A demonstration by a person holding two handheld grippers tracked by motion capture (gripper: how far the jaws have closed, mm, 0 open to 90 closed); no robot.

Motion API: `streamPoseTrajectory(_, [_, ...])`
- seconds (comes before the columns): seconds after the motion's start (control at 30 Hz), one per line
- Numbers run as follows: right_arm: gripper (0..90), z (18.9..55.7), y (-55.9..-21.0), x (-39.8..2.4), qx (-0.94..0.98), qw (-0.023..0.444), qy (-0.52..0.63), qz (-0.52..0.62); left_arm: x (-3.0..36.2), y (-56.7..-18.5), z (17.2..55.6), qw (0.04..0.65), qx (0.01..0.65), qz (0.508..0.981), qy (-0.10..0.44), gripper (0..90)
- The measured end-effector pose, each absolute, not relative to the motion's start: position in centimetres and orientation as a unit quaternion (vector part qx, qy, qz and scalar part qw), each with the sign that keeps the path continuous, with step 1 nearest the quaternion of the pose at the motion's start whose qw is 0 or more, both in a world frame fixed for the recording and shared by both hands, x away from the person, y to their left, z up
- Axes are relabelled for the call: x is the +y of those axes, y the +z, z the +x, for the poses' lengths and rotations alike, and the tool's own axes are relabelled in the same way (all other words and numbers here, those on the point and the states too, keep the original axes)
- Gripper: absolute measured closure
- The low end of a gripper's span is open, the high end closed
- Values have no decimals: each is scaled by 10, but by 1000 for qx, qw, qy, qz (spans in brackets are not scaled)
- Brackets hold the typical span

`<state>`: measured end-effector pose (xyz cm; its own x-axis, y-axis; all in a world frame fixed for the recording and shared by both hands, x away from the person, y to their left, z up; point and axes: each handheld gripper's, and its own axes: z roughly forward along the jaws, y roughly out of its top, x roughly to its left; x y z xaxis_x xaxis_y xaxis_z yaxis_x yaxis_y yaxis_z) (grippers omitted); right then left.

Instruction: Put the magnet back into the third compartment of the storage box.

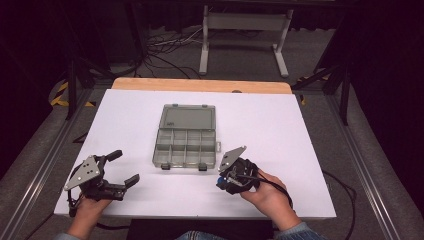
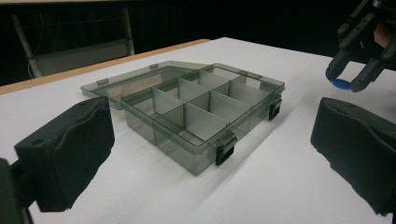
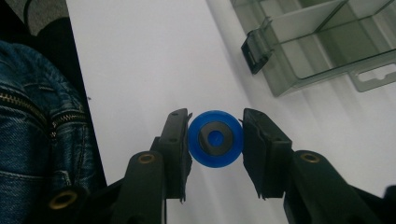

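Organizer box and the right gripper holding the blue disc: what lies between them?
Only bare white table lies between the organizer box and the right gripper with its blue disc, per the high view.

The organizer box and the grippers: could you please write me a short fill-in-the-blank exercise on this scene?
1. The right gripper fingers are shut on a round ____ part.
2. The box lies with its lid ____.
3. The left gripper fingers stand ____, with nothing between them.
4. The box rests on a ____ table.

Missing words: blue; open; open; white
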<state>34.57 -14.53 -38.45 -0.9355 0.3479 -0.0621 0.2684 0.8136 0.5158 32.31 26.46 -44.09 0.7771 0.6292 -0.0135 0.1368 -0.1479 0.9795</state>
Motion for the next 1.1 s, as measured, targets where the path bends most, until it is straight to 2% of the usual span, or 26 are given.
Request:
streamPoseTrajectory(0.43, [622,354,-372,-146,945,79,273,160,265,-441,322,597,266,728,206,3])
streamPoseTrajectory(1.1, [622,407,-354,-116,938,101,287,164,265,-441,322,596,262,730,206,3])
